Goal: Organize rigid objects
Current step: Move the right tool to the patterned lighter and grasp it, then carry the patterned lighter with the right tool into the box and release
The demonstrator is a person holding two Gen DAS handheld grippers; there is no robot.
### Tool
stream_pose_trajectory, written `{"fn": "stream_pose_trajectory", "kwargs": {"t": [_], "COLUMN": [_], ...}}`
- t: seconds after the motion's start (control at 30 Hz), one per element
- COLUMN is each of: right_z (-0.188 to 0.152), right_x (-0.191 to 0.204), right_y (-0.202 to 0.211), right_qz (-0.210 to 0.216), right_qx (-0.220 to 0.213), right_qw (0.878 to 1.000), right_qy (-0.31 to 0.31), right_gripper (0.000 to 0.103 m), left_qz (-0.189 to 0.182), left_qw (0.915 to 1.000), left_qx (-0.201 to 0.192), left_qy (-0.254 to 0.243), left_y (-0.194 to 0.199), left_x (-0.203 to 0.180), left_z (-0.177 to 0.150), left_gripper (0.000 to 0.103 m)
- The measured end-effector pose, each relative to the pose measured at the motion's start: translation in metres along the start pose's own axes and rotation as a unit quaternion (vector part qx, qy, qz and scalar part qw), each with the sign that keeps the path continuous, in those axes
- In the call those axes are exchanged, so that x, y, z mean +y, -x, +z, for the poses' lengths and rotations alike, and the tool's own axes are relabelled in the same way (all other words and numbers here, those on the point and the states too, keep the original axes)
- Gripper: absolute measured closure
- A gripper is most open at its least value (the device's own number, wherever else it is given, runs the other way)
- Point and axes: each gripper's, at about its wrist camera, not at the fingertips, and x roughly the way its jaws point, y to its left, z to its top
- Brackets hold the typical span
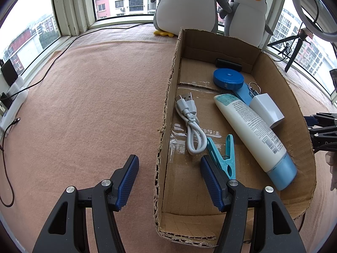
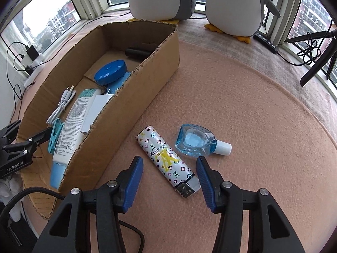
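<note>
A cardboard box (image 1: 168, 109) (image 2: 134, 97) holds a white and blue tube (image 1: 252, 130) (image 2: 71, 124), a white USB cable (image 1: 191, 122) (image 2: 61, 105), a teal clothespin (image 1: 225, 156) (image 2: 54, 137), a round blue tape measure (image 1: 228, 78) (image 2: 110, 71), a white cap-like block (image 1: 267, 109) and a black stick (image 1: 228, 63). On the pink cloth outside lie a patterned lighter (image 2: 166, 160) and a small blue bottle (image 2: 198, 142). My right gripper (image 2: 168, 177) is open, its fingers either side of the lighter. My left gripper (image 1: 168, 179) is open, straddling the box's left wall.
Two plush penguins (image 1: 189, 4) (image 2: 231, 6) sit by the window behind the box. Cables (image 1: 12, 147) and a power strip lie along the left sill. A tripod leg (image 2: 316, 63) and black cord stand at the right. Open cloth lies left of the box.
</note>
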Motion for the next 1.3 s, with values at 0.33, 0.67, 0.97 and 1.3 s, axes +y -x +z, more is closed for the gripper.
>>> {"fn": "stream_pose_trajectory", "kwargs": {"t": [0.33, 0.67, 0.97, 1.3], "right_z": [0.008, -0.001, -0.015, -0.025], "right_x": [-0.004, -0.002, 0.0, -0.002], "right_y": [-0.006, -0.002, 0.005, 0.032], "right_qz": [-0.025, -0.04, -0.024, -0.008], "right_qx": [-0.007, -0.008, -0.024, -0.058], "right_qw": [1.0, 0.999, 0.998, 0.994], "right_qy": [-0.008, -0.019, -0.054, -0.095], "right_gripper": [0.072, 0.082, 0.082, 0.082], "left_qz": [0.0, 0.0, 0.0, 0.0], "left_qw": [1.0, 1.0, 1.0, 1.0], "left_qx": [0.0, 0.0, 0.0, 0.0], "left_qy": [0.0, 0.0, 0.0, 0.0], "left_y": [0.0, 0.0, 0.001, 0.0], "left_x": [0.0, 0.0, 0.0, 0.0], "left_z": [0.0, 0.0, 0.0, 0.0], "left_gripper": [0.037, 0.037, 0.037, 0.038]}}
